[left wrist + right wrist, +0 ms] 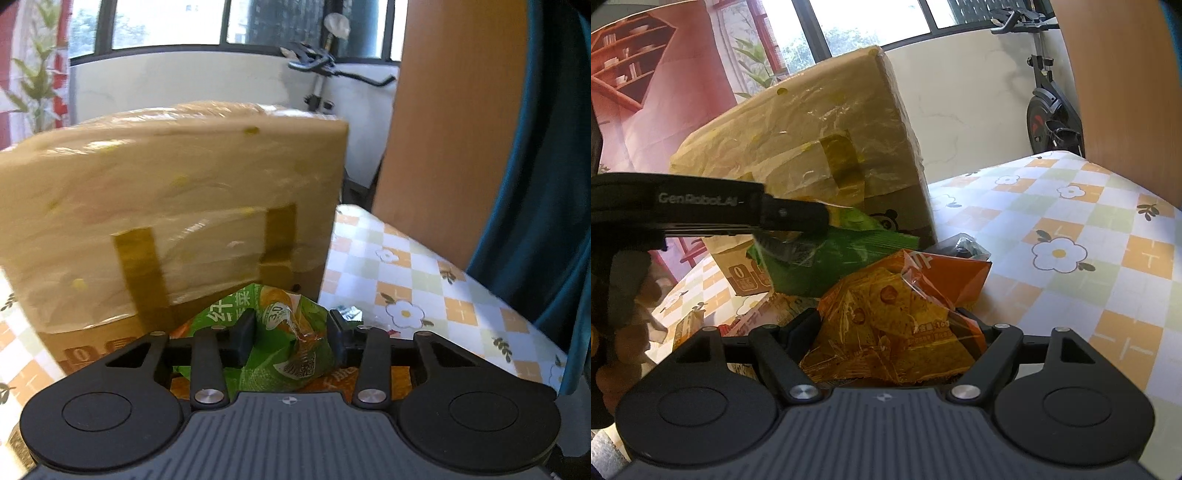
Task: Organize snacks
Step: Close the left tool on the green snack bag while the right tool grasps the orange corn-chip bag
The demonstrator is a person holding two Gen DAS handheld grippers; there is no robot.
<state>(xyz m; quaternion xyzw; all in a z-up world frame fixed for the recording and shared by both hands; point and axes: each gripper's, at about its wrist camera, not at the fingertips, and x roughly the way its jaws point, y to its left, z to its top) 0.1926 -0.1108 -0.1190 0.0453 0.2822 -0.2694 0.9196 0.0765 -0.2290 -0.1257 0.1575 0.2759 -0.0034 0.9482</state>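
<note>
My left gripper [291,334] is shut on a green snack bag [280,347] and holds it just in front of a tall cardboard box [173,206] wrapped in clear tape. In the right wrist view the left gripper [812,221] comes in from the left with the green bag [827,258] against the box [812,140]. My right gripper [890,332] is shut on an orange snack bag [886,325] and holds it below and to the right of the green bag. A black packet [964,247] lies behind the orange bag.
The table has a checked cloth with flowers [1071,251]. More snack packets [701,325] lie at the lower left. A wooden panel [450,122] and a teal curtain [546,184] stand at the right. An exercise bike [1049,110] stands behind the table.
</note>
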